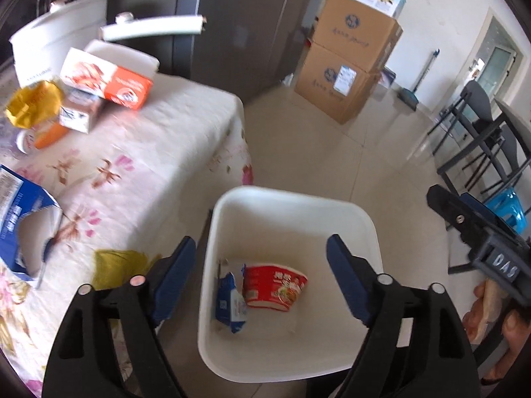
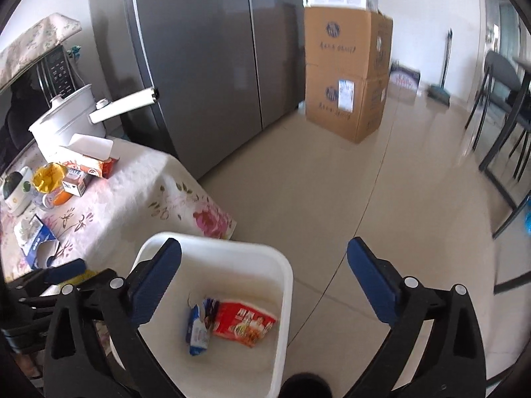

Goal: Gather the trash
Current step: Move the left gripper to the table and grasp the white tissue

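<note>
In the left wrist view the left gripper fills the bottom of the frame, its jaws spread wide with nothing between the blue pads; they frame the white bin that stands on the floor at lower centre. The right gripper sits likewise at the bottom of its own view, jaws fully apart and empty, above the same bin.

Inside the bin lie two pieces of trash, touching: a red instant-noodle cup on its side and, to its left, a crumpled blue-and-white wrapper. From the right wrist they appear as the cup and wrapper at the bin's bottom.

Left of the bin stands the counter, covered with a floral cloth. At the frame's left edge on it lies a torn blue carton; a yellow-green scrap shows just behind the left pad. Farther back, in the upper left, cluster an orange-and-white box, a small milk-style carton, a crumpled yellow bag and a white pot with a long handle.

Beyond, upper centre, is a grey refrigerator, and to its right two stacked cardboard boxes. Dark chairs stand at the right edge.
</note>
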Demonstrator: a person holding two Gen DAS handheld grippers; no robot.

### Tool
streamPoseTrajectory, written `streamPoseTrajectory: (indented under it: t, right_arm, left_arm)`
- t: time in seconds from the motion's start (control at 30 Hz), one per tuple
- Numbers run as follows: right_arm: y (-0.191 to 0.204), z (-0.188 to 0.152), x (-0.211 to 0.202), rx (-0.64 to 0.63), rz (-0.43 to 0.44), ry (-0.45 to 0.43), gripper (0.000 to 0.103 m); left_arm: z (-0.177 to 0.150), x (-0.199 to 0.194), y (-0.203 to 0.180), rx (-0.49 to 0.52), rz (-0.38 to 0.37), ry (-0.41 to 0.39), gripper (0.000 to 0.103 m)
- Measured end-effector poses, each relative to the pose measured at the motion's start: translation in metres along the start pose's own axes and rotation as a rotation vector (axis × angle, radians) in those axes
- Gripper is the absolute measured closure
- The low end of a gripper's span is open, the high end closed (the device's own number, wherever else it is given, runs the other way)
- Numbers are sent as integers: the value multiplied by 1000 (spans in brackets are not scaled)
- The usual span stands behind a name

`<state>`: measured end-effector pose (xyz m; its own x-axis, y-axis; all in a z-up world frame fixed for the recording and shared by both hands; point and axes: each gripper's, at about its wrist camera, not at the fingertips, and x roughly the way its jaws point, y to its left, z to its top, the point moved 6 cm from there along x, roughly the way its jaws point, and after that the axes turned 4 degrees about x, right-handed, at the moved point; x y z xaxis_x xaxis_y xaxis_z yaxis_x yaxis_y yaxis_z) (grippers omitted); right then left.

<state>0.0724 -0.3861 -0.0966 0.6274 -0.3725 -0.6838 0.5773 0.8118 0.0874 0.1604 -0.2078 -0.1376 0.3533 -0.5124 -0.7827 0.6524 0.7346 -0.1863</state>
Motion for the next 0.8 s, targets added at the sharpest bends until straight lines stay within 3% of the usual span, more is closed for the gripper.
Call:
streamPoseTrajectory:
  t: [0.3, 0.53, 0.8]
  right_arm:
    - [42, 12, -2, -108, -15, -83, 7]
    - [73, 12, 4, -123, 47, -63, 7]
    - [107, 10, 3, -150, 106, -55, 7]
  left_arm:
    - [8, -19, 30, -49, 123, -59, 16]
    - [11, -32, 63, -119, 202, -93, 13]
    - [19, -59, 125, -215, 325, -159, 12]
